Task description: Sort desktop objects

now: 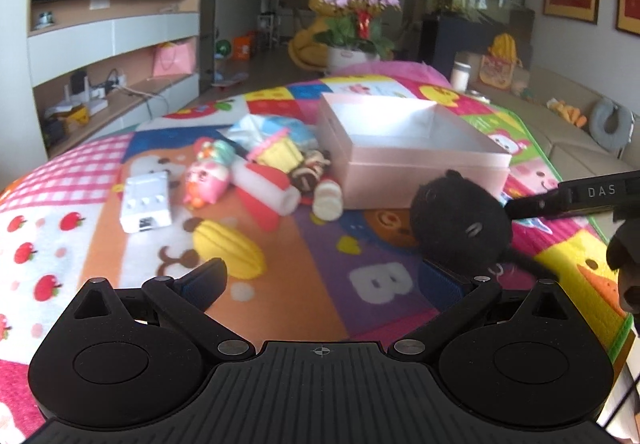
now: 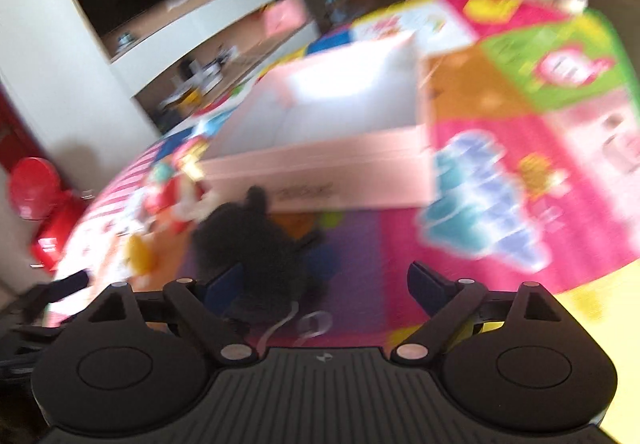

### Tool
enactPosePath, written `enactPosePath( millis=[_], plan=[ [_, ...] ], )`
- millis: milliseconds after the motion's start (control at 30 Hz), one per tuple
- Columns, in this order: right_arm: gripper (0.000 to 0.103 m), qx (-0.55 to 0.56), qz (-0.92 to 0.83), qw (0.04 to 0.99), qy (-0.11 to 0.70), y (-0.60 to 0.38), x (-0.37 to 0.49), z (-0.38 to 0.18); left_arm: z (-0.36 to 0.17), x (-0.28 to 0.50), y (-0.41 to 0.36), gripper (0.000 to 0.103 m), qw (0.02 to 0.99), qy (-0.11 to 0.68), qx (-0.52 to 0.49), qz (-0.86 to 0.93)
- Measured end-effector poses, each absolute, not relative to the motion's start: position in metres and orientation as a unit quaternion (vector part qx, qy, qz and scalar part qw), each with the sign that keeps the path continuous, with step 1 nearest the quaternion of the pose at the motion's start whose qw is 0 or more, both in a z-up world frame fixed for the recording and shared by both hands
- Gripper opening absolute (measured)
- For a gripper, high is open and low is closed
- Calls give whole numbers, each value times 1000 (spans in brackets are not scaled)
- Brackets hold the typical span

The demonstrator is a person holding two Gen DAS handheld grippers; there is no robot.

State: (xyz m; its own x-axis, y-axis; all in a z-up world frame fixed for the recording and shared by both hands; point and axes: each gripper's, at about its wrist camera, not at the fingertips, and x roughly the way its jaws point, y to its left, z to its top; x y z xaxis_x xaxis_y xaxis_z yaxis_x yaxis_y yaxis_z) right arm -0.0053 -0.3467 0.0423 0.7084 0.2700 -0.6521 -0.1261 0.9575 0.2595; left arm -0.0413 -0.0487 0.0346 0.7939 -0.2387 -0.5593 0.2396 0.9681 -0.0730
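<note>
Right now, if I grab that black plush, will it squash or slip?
The black plush looks fuzzy and rounded, so it would probably squash between the fingers rather than slip. It likely weighs little for its bulk. A thin cord trails from it in the right wrist view and might snag or drag.

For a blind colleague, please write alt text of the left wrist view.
An open left gripper hovers over a colourful play mat, a black plush toy beside its right finger. Behind lie a pink open box and scattered small toys.
</note>
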Motion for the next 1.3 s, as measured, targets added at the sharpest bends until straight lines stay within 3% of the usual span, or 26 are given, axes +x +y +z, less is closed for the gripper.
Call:
enactPosePath(
  millis=[233,600,633,667,700,767,967,1067,1300],
  plan=[
    [87,-6,187,939,290,-306,-25,51,30,-30,-39,103,949,306,-10,-79],
    [87,-151,263,913,272,-232,-40,26,24,-22,-16,103,947,315,-35,-57],
    [86,-155,261,913,272,-228,-38,23,23,-21,-15,103,945,319,-38,-60],
    [77,-154,256,913,277,-226,-35,21,21,-20,-14,103,944,322,-39,-62],
    [70,-150,254,912,286,-227,-32,20,20,-20,-14,103,944,322,-36,-61],
    [68,-106,256,909,311,-237,-24,24,18,-21,-14,103,950,309,-14,-47],
    [68,140,310,826,450,-288,10,37,25,-25,-12,103,951,296,-21,-84],
    [68,201,308,784,499,-300,27,26,33,-28,-25,103,953,275,-8,-127],
    [88,159,232,861,423,-313,29,30,31,-26,-46,103,952,268,35,-143]
  ],
)
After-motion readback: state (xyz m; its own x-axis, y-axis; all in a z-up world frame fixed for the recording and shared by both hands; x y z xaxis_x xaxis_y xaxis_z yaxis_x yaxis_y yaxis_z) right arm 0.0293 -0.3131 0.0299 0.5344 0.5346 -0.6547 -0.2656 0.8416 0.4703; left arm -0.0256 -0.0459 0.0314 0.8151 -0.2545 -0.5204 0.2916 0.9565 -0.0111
